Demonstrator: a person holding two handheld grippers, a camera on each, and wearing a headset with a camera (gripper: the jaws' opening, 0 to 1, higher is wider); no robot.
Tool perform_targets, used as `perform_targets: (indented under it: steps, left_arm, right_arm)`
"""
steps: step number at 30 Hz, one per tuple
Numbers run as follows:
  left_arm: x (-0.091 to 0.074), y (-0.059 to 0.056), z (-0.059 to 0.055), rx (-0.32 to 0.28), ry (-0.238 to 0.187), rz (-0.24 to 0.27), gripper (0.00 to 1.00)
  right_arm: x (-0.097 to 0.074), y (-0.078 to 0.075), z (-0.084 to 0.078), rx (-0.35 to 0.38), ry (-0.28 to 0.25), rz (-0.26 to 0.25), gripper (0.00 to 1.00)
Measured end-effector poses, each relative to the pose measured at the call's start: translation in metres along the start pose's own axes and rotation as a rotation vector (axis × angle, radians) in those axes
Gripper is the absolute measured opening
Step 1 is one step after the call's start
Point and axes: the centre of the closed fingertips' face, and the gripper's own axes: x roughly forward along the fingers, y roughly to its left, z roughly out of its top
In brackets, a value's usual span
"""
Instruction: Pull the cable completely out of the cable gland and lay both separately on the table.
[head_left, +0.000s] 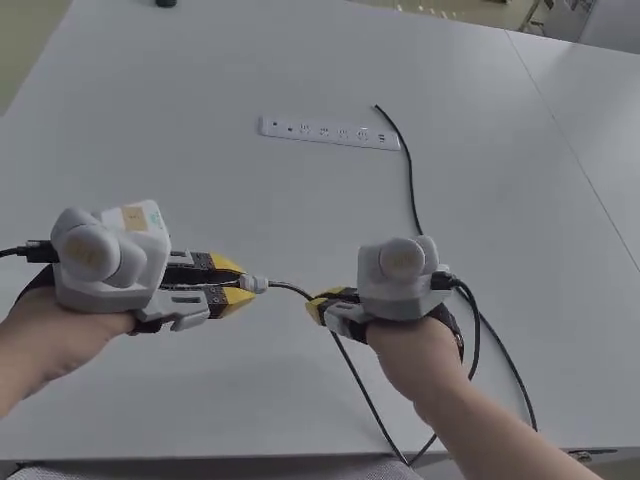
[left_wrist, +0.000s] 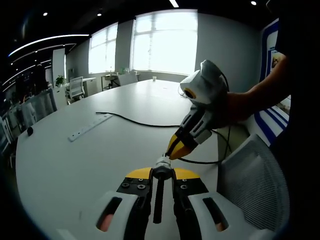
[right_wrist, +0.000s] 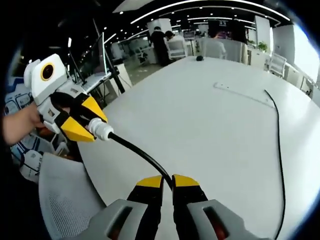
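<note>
My left gripper (head_left: 238, 286) is shut on a small white cable gland (head_left: 251, 284), held above the white table (head_left: 300, 220); the gland (left_wrist: 162, 165) sits between my yellow jaw tips, and it also shows as the white gland (right_wrist: 101, 130) in the right gripper view. A black cable (head_left: 292, 290) runs out of the gland to my right gripper (head_left: 318, 305), which is shut on it a short way off. The cable (right_wrist: 140, 152) curves down into my right jaws (right_wrist: 167, 181). Past the right gripper it trails off toward the table's front edge (head_left: 365, 395).
A white power strip (head_left: 329, 133) lies across the middle of the table, with a black cord (head_left: 412, 180) running from it toward my right arm. Office chairs (left_wrist: 75, 89) and several people stand in the room beyond.
</note>
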Motion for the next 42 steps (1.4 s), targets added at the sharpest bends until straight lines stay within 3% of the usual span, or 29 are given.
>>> perform_targets:
  steps: [8, 16, 19, 24, 25, 30, 34, 39, 42]
  left_arm:
    - [0.0, -0.001, -0.001, -0.001, 0.004, 0.001, 0.15]
    - [0.003, -0.004, 0.001, 0.0, 0.007, -0.001, 0.15]
    - [0.003, -0.004, 0.002, 0.004, 0.007, 0.004, 0.15]
    - [0.003, -0.002, 0.002, 0.008, 0.015, 0.02, 0.15]
    - [0.002, -0.003, 0.002, 0.006, 0.015, 0.019, 0.15]
    - [0.001, -0.003, -0.001, 0.001, 0.023, 0.024, 0.15]
    - [0.0, -0.005, -0.001, 0.0, 0.023, 0.027, 0.15]
    - [0.001, -0.006, 0.001, -0.003, 0.017, 0.028, 0.15]
    - [0.001, -0.007, 0.001, -0.004, 0.016, 0.028, 0.15]
  right_arm:
    - [-0.001, 0.001, -0.001, -0.063, -0.012, -0.006, 0.02]
    - [-0.003, -0.002, -0.001, -0.076, -0.016, -0.005, 0.03]
    - [-0.004, 0.003, -0.001, -0.103, -0.019, 0.023, 0.04]
    - [-0.01, 0.008, 0.009, -0.192, -0.047, 0.016, 0.22]
    - [-0.012, 0.011, 0.014, -0.245, -0.061, 0.018, 0.23]
    - [-0.019, 0.04, 0.038, -0.497, -0.091, 0.047, 0.22]
    - [-0.019, 0.057, 0.044, -0.571, -0.084, 0.07, 0.13]
    - [-0.013, 0.065, 0.038, -0.7, -0.047, 0.082, 0.14]
    - [-0.013, 0.066, 0.037, -0.734, -0.05, 0.086, 0.13]
